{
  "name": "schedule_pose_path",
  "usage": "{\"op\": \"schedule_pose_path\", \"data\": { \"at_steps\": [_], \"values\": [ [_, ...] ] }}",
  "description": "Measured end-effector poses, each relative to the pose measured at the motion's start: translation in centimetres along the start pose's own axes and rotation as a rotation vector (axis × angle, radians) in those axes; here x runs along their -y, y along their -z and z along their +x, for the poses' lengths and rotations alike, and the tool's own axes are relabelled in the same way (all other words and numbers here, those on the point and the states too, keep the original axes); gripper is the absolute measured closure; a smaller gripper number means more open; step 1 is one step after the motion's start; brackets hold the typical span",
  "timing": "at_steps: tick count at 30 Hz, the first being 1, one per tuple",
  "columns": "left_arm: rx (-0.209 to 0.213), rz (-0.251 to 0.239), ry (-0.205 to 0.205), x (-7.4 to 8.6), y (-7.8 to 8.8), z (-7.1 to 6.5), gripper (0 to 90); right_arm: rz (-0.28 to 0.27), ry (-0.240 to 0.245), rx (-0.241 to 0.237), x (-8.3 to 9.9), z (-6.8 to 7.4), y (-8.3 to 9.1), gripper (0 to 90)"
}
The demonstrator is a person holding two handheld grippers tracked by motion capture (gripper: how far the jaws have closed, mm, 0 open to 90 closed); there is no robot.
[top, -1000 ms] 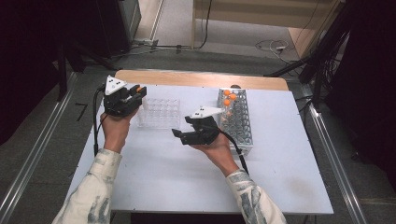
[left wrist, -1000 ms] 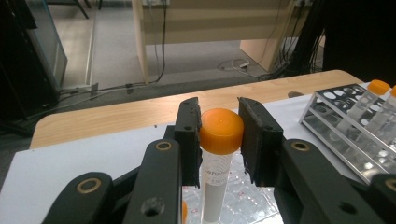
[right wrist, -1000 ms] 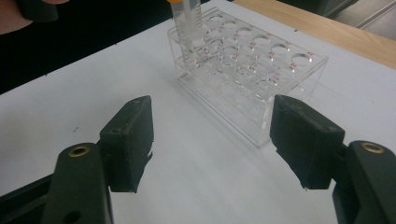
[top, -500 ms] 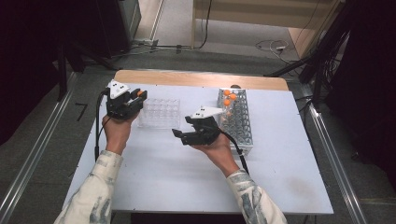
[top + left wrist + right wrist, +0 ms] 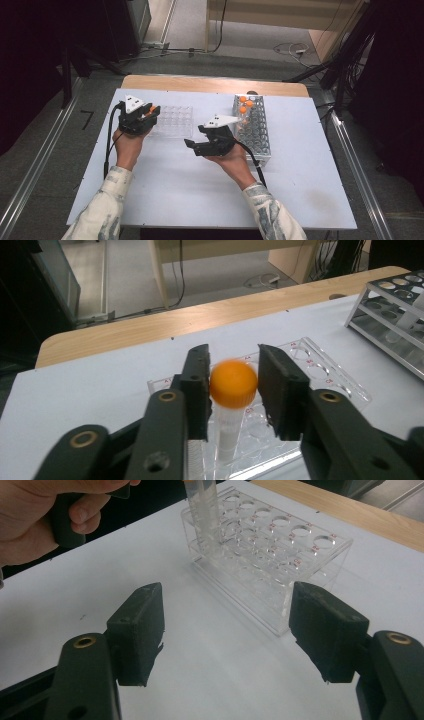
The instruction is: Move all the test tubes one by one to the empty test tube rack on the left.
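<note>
A clear tube with an orange cap stands upright in a hole of the clear plastic rack. My left gripper straddles the cap; its jaws have just been opening, and the cap sits loosely between the pads. In the high view the left gripper hangs over the left end of the clear rack. My right gripper hovers over the table's middle, open and empty. The right gripper view looks past its own jaws at the clear rack and the tube.
A grey rack stands right of centre, with orange-capped tubes at its far end. The wooden table edge runs along the back. The left hand shows at the upper left of the right gripper view.
The left gripper has sunk a little over the clear rack with the tube. The right gripper has stayed where it was.
</note>
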State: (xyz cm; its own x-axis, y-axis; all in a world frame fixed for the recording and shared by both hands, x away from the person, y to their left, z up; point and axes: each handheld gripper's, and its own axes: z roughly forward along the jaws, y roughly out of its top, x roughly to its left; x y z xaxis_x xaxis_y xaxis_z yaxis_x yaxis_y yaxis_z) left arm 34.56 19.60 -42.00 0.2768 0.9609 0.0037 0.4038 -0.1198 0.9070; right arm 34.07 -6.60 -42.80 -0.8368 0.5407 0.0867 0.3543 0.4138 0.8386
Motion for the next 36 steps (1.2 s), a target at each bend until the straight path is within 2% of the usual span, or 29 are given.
{"op": "schedule_pose_path", "data": {
  "at_steps": [4, 8, 11, 16, 21, 25, 36],
  "values": [
    [-0.026, -0.006, 0.007, -0.1, 0.1, 0.0, 53.0, -0.005, 0.001, 0.002, 0.0, -0.1, 0.1, 28.7],
    [-0.015, -0.002, 0.033, -0.1, 0.3, 0.0, 38.1, -0.015, 0.007, 0.006, -0.1, -0.2, 0.5, 28.7],
    [-0.003, 0.011, 0.048, -0.2, 0.6, -0.1, 33.9, -0.028, 0.008, 0.007, -0.2, -0.4, 0.9, 28.7],
    [0.019, -0.015, 0.075, -0.1, 1.6, -0.7, 26.7, -0.059, 0.001, 0.040, -0.3, -1.3, 2.1, 28.8],
    [0.051, -0.010, 0.074, 0.6, 2.0, -1.4, 25.6, -0.079, -0.001, 0.084, -0.4, -2.4, 3.7, 29.1],
    [0.078, -0.019, 0.086, 1.3, 2.5, -1.9, 23.1, -0.074, -0.006, 0.117, -0.2, -3.4, 4.8, 29.1],
    [0.118, -0.018, 0.086, 2.7, 3.5, -3.0, 21.9, -0.083, -0.027, 0.222, 0.8, -6.5, 7.3, 29.2]
  ]
}}
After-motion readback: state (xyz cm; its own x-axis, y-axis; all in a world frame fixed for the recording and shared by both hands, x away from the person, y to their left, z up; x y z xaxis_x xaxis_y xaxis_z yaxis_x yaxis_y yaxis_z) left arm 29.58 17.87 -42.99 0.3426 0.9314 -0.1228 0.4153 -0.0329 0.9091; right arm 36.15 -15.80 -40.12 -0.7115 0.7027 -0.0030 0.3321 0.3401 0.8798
